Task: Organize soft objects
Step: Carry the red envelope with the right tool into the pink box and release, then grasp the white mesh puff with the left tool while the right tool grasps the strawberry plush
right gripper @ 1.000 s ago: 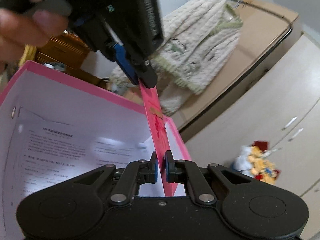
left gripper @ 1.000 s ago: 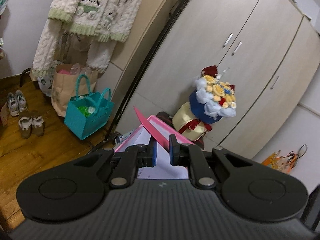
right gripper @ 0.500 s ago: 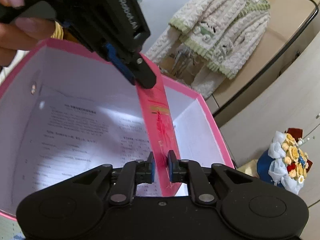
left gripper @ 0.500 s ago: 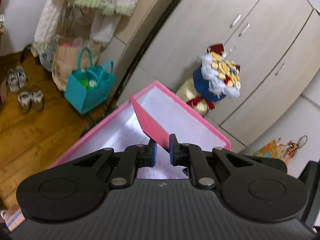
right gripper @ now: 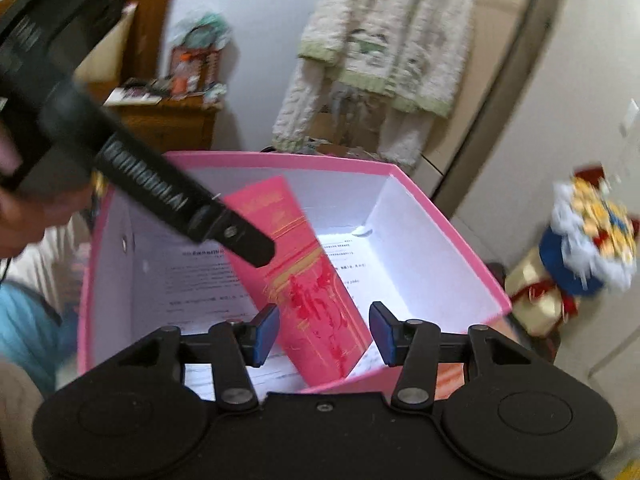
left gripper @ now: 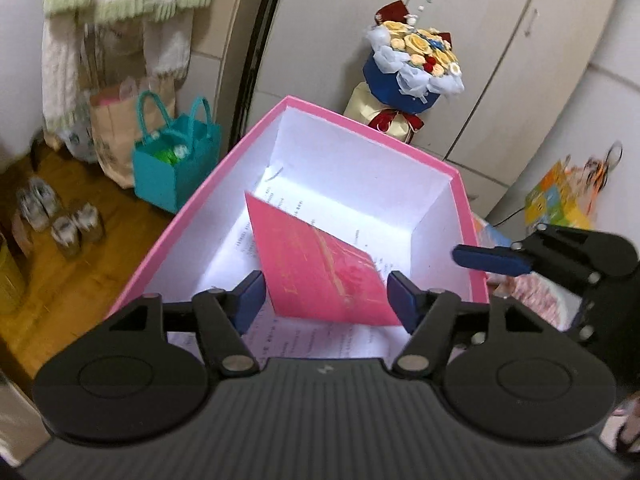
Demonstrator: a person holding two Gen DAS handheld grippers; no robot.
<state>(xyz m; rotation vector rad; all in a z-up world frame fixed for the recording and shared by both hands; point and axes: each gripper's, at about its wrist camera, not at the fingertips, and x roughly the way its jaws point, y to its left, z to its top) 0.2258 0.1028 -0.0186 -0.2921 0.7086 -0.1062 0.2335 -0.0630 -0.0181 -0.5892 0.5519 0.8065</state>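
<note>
A red card with gold print lies tilted inside a pink box with white walls, on printed sheets. My left gripper is open above the box, its jaws wide on either side of the card. My right gripper is open too, over the box's near rim. In the left wrist view the right gripper's fingers show at the right. In the right wrist view the left gripper's body crosses from the upper left.
A flower bouquet in a blue wrap stands before beige wardrobe doors. A teal bag, a paper bag and shoes stand on the wood floor at left. A knitted cardigan hangs behind.
Both grippers held the red card shut one second ago. Both have opened, and the card has dropped into the pink box. The views have tipped down over the box.
</note>
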